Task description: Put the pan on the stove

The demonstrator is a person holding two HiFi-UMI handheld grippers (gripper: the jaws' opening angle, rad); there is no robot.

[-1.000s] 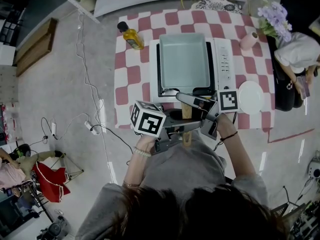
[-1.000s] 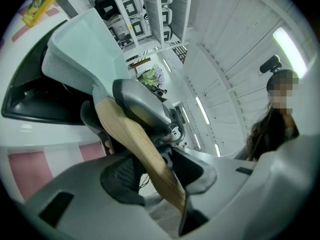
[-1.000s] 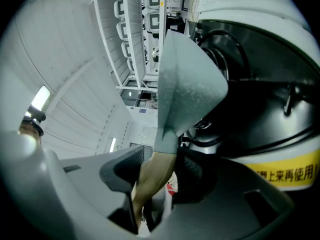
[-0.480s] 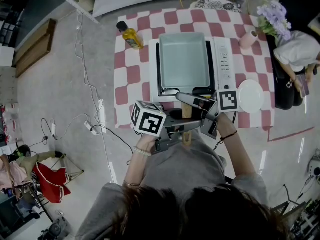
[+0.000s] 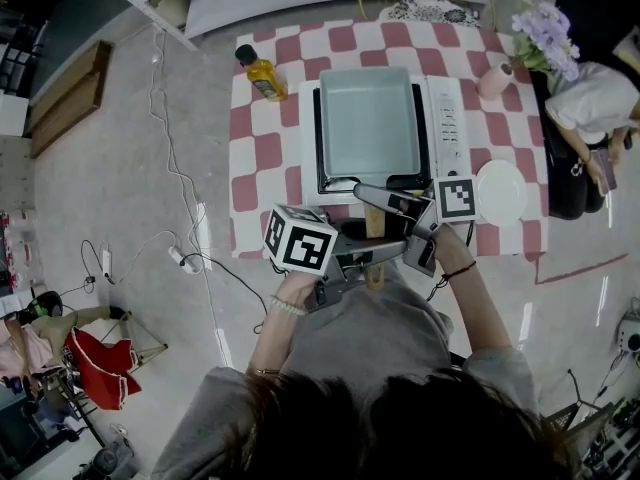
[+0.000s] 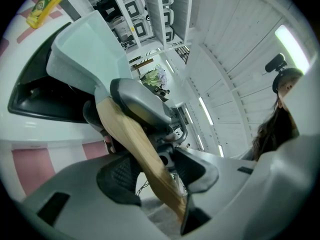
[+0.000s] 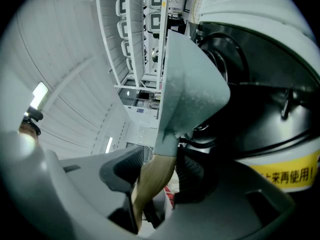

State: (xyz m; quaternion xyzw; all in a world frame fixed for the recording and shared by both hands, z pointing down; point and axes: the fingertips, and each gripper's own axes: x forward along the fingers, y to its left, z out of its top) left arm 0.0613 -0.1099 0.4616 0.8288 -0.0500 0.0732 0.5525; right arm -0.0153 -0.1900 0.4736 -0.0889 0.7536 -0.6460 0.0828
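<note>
— Wooden handle (image 6: 127,134), pale blue-green pan (image 5: 367,118): where does the pan sit?
— Flat on the white stove (image 5: 447,118), in the middle of the checked table (image 5: 262,158). I'd judge the placing done, bar the letting go.
— Why does the handle point at the person?
— It sticks out past the stove's near edge, toward the table's near edge, so both tools can reach it without going over the stove.
— And the tools?
— The right gripper (image 7: 156,174) is nearer the pan, its pads clamped on the wood from both sides. It is probably steadying the pan. The left gripper (image 6: 157,174) is at the handle's free end, and its jaws are opening: the wood runs between them, with a gap at one pad.
— Anything in the way?
— No. An oil bottle (image 5: 262,73) stands by the table's far left corner and a white plate (image 5: 500,194) lies toward its near right corner, both well apart from the pan.
— Next?
— I'd expect the right one to let go too, then both to draw straight back so the handle isn't nudged.
</note>
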